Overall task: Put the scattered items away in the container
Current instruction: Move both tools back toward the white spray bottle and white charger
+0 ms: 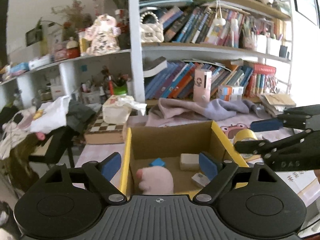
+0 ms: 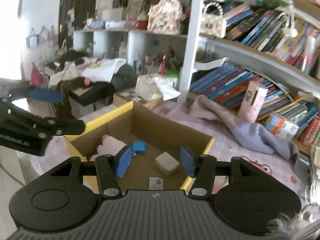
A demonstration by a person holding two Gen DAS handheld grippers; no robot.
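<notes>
A white bookshelf is filling the back of the room, its boards crowded with leaning books. At ten o'clock a lower shelf is carrying dried flowers against a pale wall. Daylight is glaring in at two o'clock. The table is wearing a pink cloth, with a chessboard lying at eleven o'clock.

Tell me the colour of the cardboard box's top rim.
Yellow rim; clearest in the right wrist view.
</notes>
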